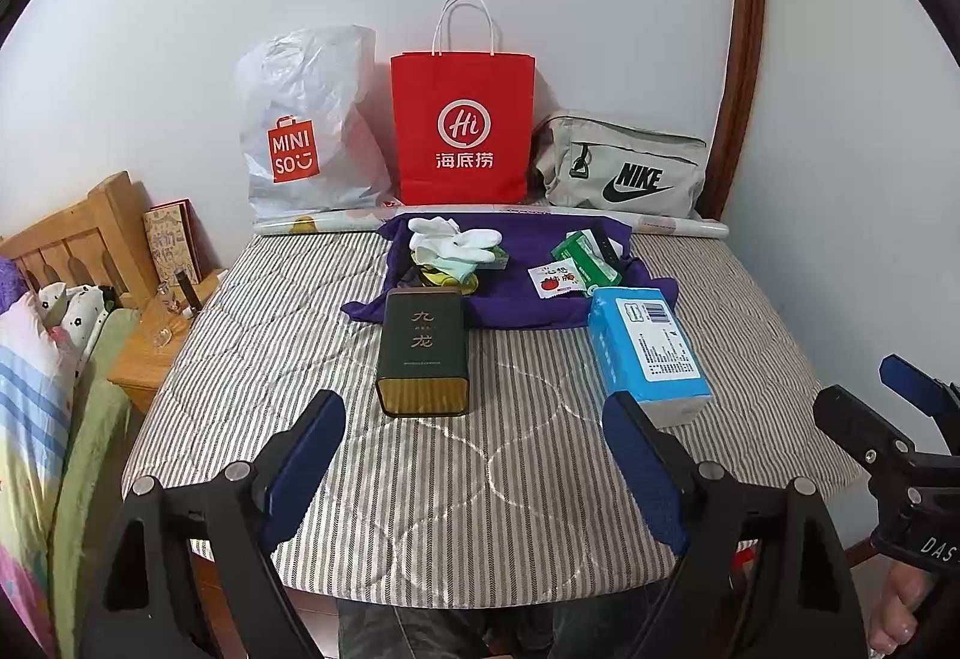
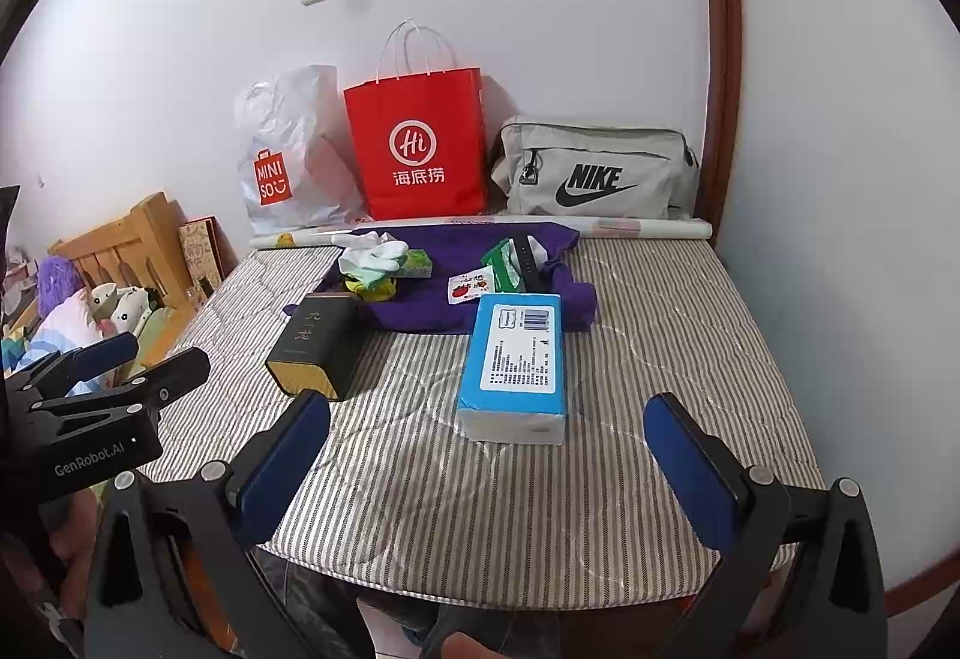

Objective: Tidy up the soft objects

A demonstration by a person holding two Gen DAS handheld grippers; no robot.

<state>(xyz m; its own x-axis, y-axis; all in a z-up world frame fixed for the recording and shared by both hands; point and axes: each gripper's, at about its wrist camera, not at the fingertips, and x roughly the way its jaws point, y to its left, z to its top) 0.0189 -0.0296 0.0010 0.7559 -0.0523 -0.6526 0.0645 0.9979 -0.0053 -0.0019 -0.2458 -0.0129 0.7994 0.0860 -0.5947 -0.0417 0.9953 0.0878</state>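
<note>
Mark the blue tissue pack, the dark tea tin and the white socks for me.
blue rectangular tissue pack (image 2: 517, 353): right wrist view, white label.
dark rectangular tea tin (image 1: 423, 342): left wrist view, top face.
white fabric socks (image 1: 456, 238): left wrist view, middle of pile.

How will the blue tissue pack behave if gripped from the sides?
The blue tissue pack looks plastic-wrapped, so probably slippery and squashy under the pads. It lies flat on the striped mattress, so unlikely to roll. Likely light for its bulk.

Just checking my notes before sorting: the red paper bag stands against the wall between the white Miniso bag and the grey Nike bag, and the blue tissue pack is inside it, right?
Not quite. The blue tissue pack lies on the striped mattress, not inside the red paper bag. The right wrist view shows it.
</note>
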